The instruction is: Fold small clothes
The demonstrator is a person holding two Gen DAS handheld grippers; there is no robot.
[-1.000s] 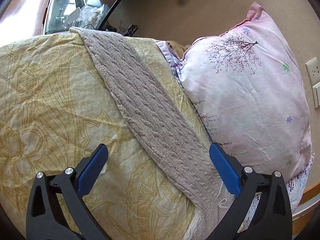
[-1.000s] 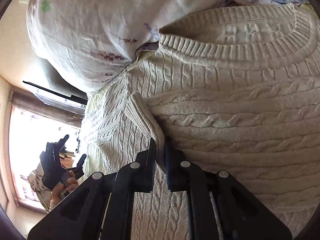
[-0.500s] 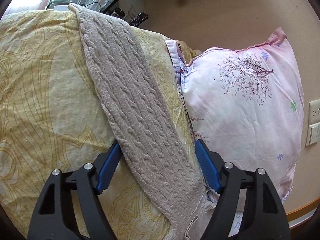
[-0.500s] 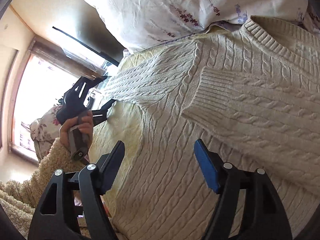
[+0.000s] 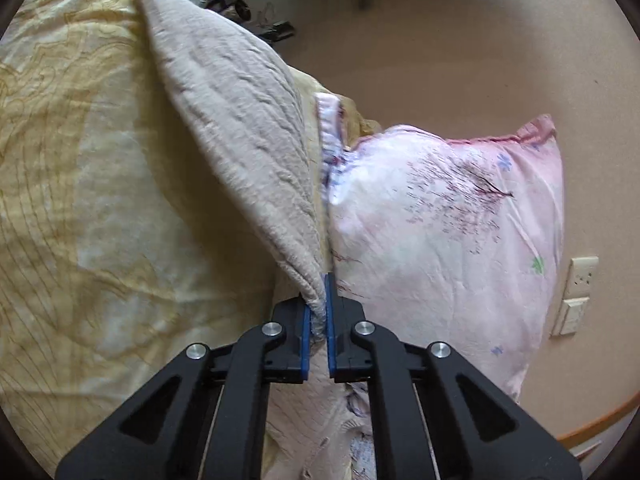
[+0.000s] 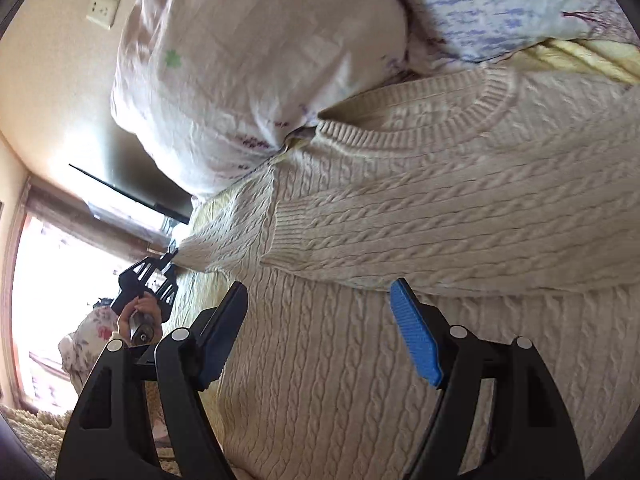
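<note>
A cream cable-knit sweater [image 6: 360, 360] lies flat on a yellow patterned bedsheet [image 5: 80, 200]. One sleeve [image 6: 440, 240] is folded across its chest. The other sleeve [image 5: 240, 120] stretches out over the sheet, and my left gripper [image 5: 320, 300] is shut on its cuff end. The right wrist view shows that gripper [image 6: 174, 256] small at the far left, pinching the sleeve tip. My right gripper [image 6: 320, 286] hovers open above the sweater's body, just below the folded sleeve, with nothing between its blue pads.
A pink floral pillow [image 5: 440, 220] leans against the beige wall by the sweater's collar. Wall sockets [image 5: 580, 280] sit beside it. A bright window [image 6: 60, 280] and a dark glass tabletop [image 6: 132, 188] lie beyond the bed's far side. A hand [image 6: 136, 312] holds the left gripper.
My left gripper closed from wide open onto the outstretched sleeve's cuff. My right gripper released the folded sleeve's cuff, opened and drew back above the sweater.
</note>
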